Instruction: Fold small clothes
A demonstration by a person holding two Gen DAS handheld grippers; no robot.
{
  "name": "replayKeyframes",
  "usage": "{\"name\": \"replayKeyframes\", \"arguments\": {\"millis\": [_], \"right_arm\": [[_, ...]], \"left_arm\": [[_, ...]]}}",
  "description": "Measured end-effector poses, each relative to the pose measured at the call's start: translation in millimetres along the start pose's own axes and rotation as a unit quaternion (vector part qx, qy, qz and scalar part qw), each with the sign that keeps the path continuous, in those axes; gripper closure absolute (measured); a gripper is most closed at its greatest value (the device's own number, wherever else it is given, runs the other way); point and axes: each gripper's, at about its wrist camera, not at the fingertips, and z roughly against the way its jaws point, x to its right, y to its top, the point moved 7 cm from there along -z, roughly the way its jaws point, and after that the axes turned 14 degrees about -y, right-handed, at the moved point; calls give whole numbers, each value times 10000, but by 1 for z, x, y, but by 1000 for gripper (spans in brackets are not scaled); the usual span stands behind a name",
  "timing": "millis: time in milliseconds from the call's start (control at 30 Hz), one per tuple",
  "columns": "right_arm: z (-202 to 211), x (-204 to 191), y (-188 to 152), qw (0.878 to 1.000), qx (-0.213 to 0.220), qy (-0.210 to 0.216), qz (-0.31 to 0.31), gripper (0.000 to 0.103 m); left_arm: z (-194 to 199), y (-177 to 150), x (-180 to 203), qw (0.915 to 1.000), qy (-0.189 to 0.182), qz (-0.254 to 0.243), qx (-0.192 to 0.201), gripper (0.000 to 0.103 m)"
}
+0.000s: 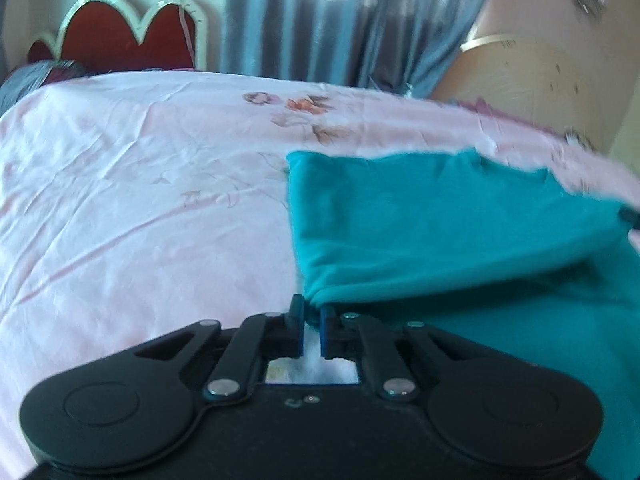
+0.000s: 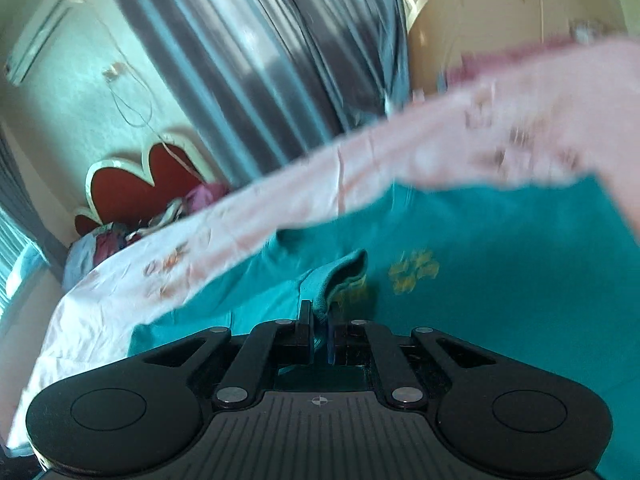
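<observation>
Teal garment [image 1: 440, 232] on pink bedsheet [image 1: 140, 200] | left gripper [image 1: 311, 322] jaws pinch folded edge | right gripper [image 2: 319, 328] jaws clamp ribbed hem

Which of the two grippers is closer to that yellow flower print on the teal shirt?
Right. The right gripper pinches a ribbed edge of the teal shirt just beside the yellow flower print. The left gripper grips a folded corner, with no print visible in its view.
</observation>
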Motion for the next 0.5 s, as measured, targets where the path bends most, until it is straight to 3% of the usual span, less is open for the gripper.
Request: {"name": "replayKeyframes", "arguments": {"millis": [133, 367, 433, 500], "right_arm": [[-31, 24, -29, 9970, -705, -326, -39, 98], [-25, 29, -29, 9976, -545, -258, -327, 98], [-21, 29, -25, 9980, -522, -241, -275, 98], [-22, 28, -27, 9979, -576, -227, -203, 98]], "left_arm": [[-5, -7, 0, 10000, -36, -23, -85, 96], [1, -8, -1, 9998, -149, -33, -162, 97], [6, -7, 4, 9994, -339, 41, -106, 83], [6, -9, 9, 9992, -392, -1, -123, 82]]}}
